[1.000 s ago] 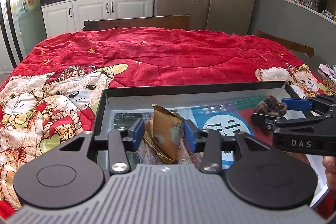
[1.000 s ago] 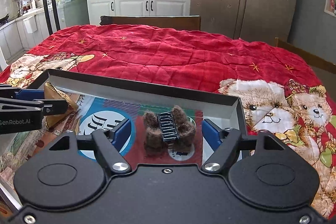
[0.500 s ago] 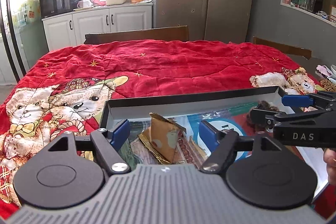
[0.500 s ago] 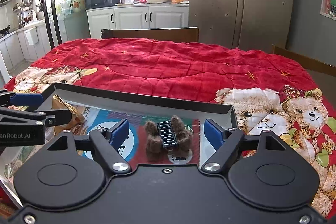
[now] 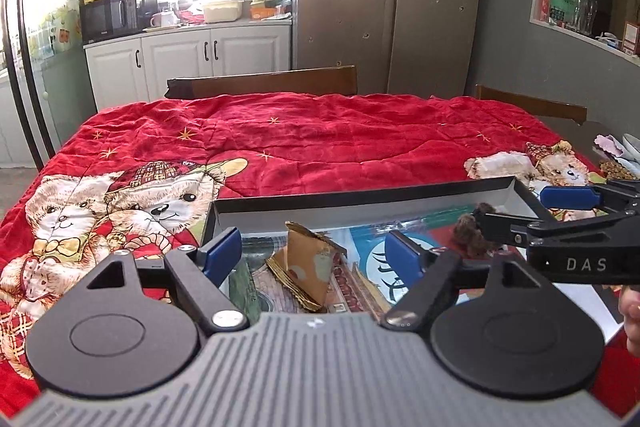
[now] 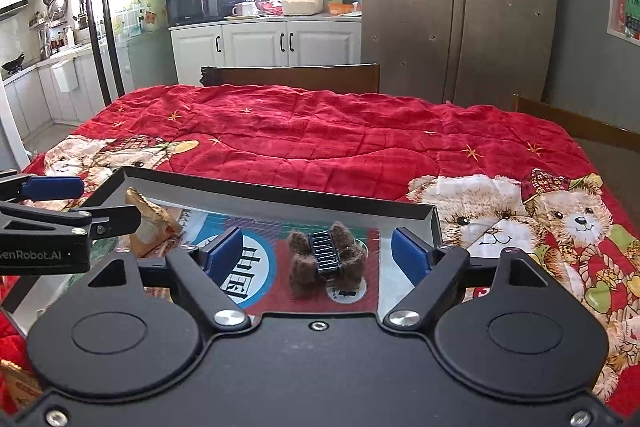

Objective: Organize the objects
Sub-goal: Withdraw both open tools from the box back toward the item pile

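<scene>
Tray [image 5: 360, 201] on the red quilt [image 5: 320, 131], holding a gold packet [image 5: 310, 267] at left and a furry brown hair clip [image 6: 326, 259] at right. Left gripper [image 5: 316, 253] and right gripper [image 6: 318, 253]: jaws opening, each straddling its item untouched.

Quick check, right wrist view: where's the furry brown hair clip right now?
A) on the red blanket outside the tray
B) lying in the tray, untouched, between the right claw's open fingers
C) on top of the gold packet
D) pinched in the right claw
B: the furry brown hair clip lies on the floor of the tray, with clear gaps to both blue pads of the right claw, whose jaws are opening.
</scene>
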{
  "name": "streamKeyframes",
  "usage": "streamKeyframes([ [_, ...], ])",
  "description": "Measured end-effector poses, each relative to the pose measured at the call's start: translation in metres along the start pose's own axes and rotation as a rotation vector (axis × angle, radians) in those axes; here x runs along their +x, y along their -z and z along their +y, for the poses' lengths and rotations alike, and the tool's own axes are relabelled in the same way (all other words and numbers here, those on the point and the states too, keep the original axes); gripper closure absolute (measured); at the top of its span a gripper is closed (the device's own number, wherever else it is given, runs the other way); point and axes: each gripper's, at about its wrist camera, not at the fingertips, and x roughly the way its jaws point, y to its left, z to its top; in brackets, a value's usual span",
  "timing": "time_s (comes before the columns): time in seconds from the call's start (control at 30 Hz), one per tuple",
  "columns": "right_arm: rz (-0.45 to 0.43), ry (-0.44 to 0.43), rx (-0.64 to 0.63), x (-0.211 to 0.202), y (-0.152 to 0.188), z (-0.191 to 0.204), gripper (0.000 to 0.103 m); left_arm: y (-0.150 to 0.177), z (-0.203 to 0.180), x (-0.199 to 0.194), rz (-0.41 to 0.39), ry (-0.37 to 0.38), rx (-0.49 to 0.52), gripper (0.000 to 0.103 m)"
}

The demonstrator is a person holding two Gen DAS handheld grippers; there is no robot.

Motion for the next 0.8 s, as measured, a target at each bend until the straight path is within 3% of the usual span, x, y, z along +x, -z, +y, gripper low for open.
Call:
streamKeyframes([
  [0.8, -0.06, -0.051, -0.086, -0.084, 0.009, 0.024, 0.02, 0.001, -0.013, -0.069, -0.056, 0.018, 0.061, 0.012],
])
